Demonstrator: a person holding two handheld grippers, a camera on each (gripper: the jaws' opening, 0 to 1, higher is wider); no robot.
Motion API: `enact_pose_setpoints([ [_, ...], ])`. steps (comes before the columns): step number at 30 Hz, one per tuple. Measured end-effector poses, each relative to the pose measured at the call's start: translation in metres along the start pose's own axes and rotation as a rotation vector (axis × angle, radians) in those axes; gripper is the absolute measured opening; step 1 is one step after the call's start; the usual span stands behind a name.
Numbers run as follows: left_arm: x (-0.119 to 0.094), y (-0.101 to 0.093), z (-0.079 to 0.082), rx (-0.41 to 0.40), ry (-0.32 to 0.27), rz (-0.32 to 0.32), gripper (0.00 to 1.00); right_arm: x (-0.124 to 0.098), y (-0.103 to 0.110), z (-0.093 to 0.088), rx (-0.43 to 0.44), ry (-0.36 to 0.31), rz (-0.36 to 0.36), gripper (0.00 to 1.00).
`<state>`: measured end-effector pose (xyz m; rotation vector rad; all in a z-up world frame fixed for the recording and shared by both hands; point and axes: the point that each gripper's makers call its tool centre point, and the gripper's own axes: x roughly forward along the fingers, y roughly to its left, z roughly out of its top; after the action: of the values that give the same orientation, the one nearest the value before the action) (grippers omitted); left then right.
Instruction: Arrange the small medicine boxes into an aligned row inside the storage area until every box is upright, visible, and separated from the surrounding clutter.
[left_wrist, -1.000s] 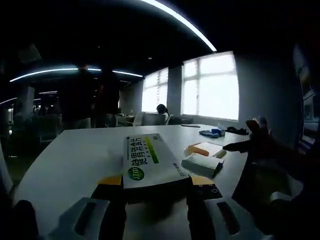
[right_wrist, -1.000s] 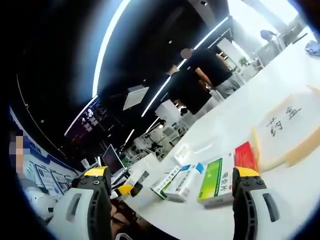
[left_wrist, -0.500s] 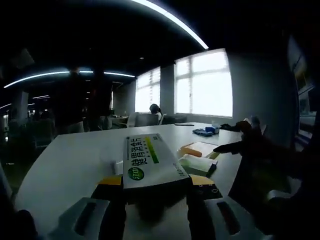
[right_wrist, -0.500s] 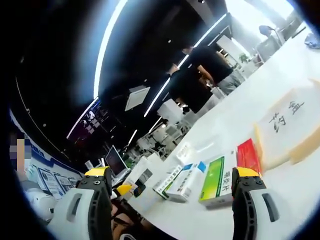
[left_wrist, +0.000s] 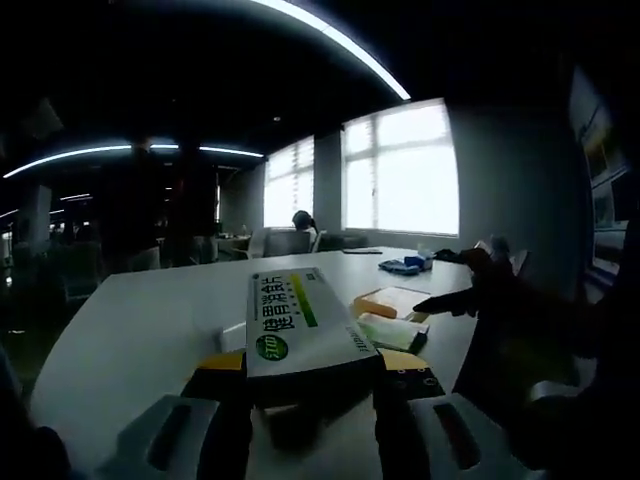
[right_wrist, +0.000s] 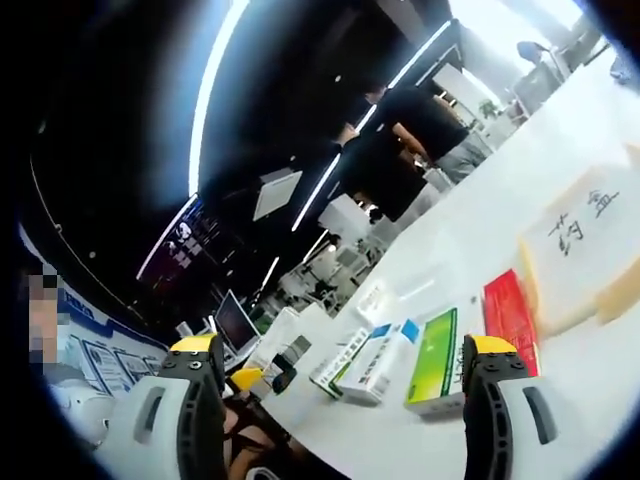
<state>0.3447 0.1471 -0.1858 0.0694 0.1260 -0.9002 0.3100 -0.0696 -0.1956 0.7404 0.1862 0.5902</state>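
Left gripper (left_wrist: 311, 385) clamps one box (left_wrist: 296, 318), four boxes (right_wrist: 436, 362) tabled

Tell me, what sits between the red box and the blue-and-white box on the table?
In the right gripper view, a green box lies flat between the red box and the blue-and-white box, all on the white table.

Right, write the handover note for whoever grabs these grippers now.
Left gripper: shut on the white and green medicine box, held over the white table.
Right gripper: open, empty, facing the row of boxes.
On the table: green box, red box and blue and white box side by side; the beige tray beyond them.
Done: one box picked up.
Left: place the held box, then stand all upright in one aligned row.
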Motion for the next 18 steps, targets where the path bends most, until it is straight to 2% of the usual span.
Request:
enact_pose_setpoints([
  [11, 0.002, -0.013, 0.005, 0.012, -0.007, -0.027, 0.46, 0.016, 0.017, -0.008, 0.029, 0.033, 0.062, 0.91],
  [18, 0.004, -0.023, 0.010, 0.033, -0.007, -0.046, 0.46, 0.026, 0.033, -0.018, 0.043, 0.081, 0.108, 0.81],
])
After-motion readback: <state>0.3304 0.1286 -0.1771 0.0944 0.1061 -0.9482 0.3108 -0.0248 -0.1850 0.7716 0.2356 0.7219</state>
